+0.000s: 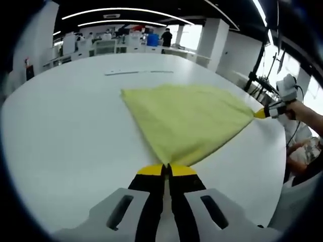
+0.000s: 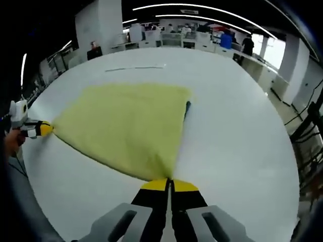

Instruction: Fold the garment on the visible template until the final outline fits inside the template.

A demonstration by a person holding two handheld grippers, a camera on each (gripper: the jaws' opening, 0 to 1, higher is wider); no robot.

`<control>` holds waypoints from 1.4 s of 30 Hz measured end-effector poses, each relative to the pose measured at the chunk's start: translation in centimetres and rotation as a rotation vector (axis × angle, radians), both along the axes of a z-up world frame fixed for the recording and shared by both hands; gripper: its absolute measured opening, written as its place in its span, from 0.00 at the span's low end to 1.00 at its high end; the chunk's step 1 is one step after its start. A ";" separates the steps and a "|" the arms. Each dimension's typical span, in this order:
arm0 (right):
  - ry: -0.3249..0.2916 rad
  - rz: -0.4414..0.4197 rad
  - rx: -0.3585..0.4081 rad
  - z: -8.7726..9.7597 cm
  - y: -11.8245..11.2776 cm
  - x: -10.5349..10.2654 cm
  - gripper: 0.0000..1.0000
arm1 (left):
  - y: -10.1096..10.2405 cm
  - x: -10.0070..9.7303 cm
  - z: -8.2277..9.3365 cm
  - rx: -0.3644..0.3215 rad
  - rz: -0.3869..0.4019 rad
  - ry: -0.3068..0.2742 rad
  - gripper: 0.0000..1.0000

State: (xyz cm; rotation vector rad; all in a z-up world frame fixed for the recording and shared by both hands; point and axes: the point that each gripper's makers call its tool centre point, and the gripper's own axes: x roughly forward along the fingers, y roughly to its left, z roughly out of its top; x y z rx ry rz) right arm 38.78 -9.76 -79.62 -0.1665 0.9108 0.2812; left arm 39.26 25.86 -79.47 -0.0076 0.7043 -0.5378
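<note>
Jaws of both our grippers are pressed together, each pinching one corner of the yellow cloth. Ahead of the left gripper it fans out over the white table. Our right gripper pulls the opposite corner, arms spread wide.

White table. Desks along the far side; a person in dark clothes beside them. White pillar, curved ceiling lights.
</note>
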 end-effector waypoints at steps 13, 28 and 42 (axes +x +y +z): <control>-0.061 0.242 0.082 2.0 0.2 -0.1 0.00 | 0.1 0.0 0.2 0.003 -0.008 -0.004 0.00; 0.007 0.124 0.156 -0.1 0.8 -0.2 0.01 | 0.1 -0.4 0.2 -0.003 -0.013 0.009 0.01; -0.050 0.283 0.050 0.6 0.1 -0.1 0.00 | 0.4 -0.4 0.2 -0.011 -0.003 0.014 0.00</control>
